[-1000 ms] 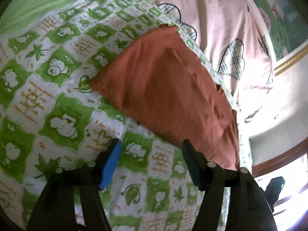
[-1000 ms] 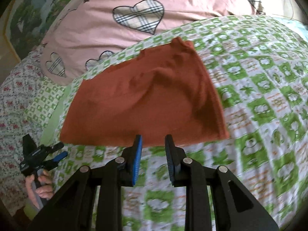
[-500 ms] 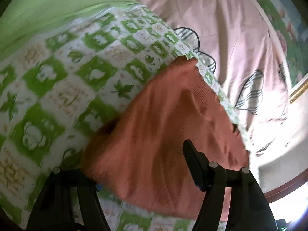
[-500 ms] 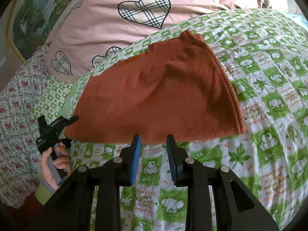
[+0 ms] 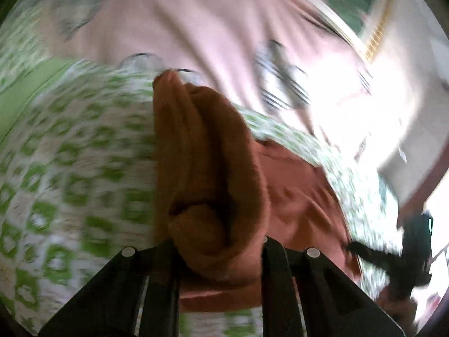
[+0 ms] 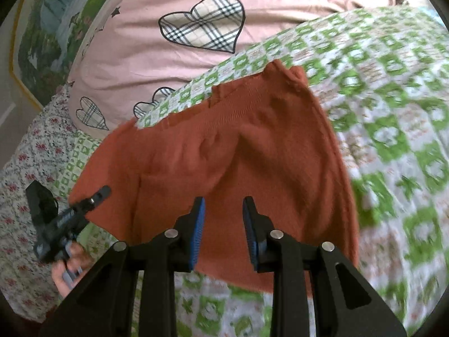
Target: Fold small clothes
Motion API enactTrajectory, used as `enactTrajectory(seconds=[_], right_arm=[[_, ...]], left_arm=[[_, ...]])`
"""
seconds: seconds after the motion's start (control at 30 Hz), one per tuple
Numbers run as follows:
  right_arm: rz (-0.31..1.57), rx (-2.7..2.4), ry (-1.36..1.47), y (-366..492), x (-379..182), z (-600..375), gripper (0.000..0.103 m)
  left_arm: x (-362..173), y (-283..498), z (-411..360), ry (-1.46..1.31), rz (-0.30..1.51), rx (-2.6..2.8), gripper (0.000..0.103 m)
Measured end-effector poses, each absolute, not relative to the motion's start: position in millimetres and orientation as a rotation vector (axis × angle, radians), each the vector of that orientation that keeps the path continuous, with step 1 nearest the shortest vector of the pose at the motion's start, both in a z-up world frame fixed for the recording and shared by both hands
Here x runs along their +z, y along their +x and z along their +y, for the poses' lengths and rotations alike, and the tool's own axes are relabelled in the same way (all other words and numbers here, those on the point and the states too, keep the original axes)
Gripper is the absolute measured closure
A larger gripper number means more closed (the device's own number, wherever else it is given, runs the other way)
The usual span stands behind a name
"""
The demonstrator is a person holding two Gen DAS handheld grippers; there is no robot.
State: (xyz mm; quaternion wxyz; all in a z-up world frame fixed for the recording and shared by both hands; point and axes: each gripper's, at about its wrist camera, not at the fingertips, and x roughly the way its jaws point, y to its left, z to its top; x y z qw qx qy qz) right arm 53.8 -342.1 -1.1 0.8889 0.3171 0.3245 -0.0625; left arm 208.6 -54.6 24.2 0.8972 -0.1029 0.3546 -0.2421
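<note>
A rust-orange garment [image 6: 238, 163] lies on the green-and-white patterned blanket [image 6: 393, 129]. In the left wrist view the garment [image 5: 213, 168] fills the space between my left gripper's [image 5: 219, 250] fingers, bunched and lifted in a fold; the tips are hidden by cloth and the view is blurred. My right gripper [image 6: 223, 205] is open with blue pads, its tips over the garment's near edge, holding nothing. The left gripper [image 6: 70, 213] shows in the right wrist view at the garment's left corner, held by a hand.
A pink cover with plaid hearts [image 6: 196, 28] lies behind the blanket. A floral sheet [image 6: 22, 168] is at the left. A picture-patterned headboard [image 6: 47, 42] stands at the far left. The right gripper shows in the left wrist view [image 5: 404, 255].
My left gripper moved onto the garment's corner and lifted it into a bunched fold. My right gripper advanced until its tips are over the garment's near edge.
</note>
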Motion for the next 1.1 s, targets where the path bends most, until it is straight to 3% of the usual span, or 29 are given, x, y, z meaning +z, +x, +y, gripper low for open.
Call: enactTrajectory(seconds=[0.1, 0.27, 0.6, 0.67, 0.93, 1.1], right_arm=[[0.672, -0.112, 0.663, 74.1, 2.0, -347.3, 0.073], [0.722, -0.029, 0.741, 120.9, -8.5, -354.5, 0.055], [0.804, 0.132, 0.868, 226.1, -36.9, -339.4, 0.053], [0.803, 0.123, 0.835, 237.1, -34.8, -334.1, 0.088], [0.721, 0.089, 0.638, 197.6, 32.7, -362.0, 0.088], [0.749, -0.018, 0.609, 158.4, 34.5, -410.1, 0.088]], left_arm=[[10.3, 197.7, -104.3, -0.086, 0.766, -0.554, 0.09], [-22.8, 194.4, -136.6, -0.006, 0.815, -0.564, 0.09], [-12.5, 185.9, -130.6, 0.026, 0.791, -0.585, 0.09], [-7.4, 183.2, -133.8, 0.041, 0.79, -0.593, 0.091], [29.7, 163.2, -173.9, 0.006, 0.764, -0.734, 0.09], [25.0, 151.4, -230.7, -0.019, 0.809, -0.854, 0.09]])
